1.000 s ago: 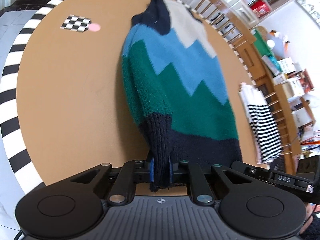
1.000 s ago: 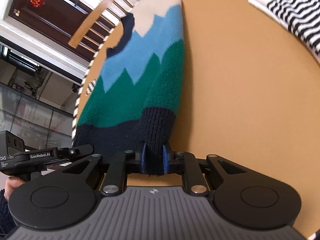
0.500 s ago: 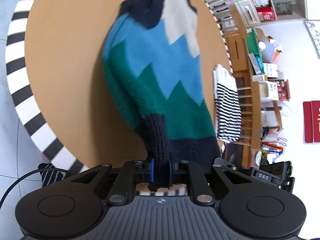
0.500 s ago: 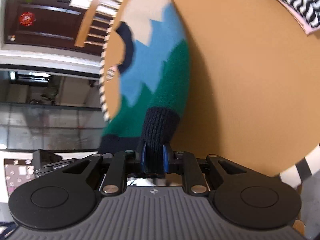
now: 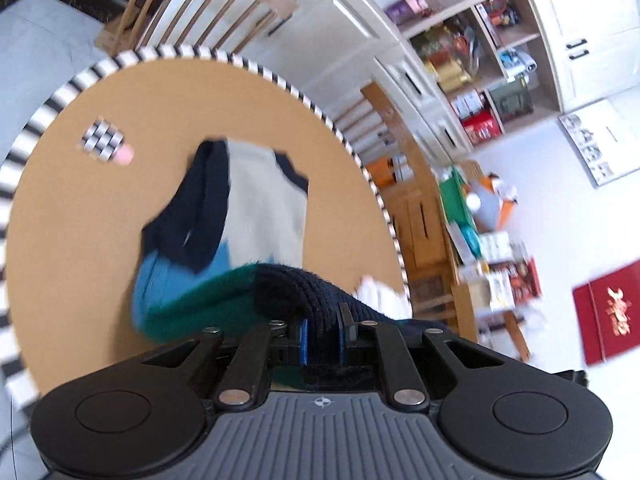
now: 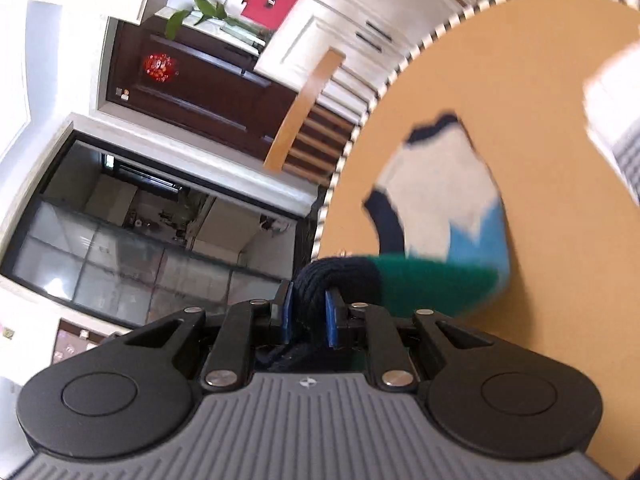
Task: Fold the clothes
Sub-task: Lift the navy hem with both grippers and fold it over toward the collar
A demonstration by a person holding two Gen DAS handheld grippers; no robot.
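Now each hand-held gripper, left [image 5: 323,334] and right [image 6: 307,312], clamps a navy ribbed cuff of the zigzag sweater [image 5: 240,216], whose cream shoulders lie toward twelve o'clock on the round bench [image 5: 80,220].

Sweater [image 5: 256,208] on the round table [image 5: 72,216], its near end raised off the top and pinched in 2 grippers: left gripper [image 5: 323,338] and right gripper [image 6: 308,312]. Marker card [image 5: 102,142] left of the sweater. Second garment [image 6: 612,112] to its right. Chairs [image 5: 192,4] behind the table.
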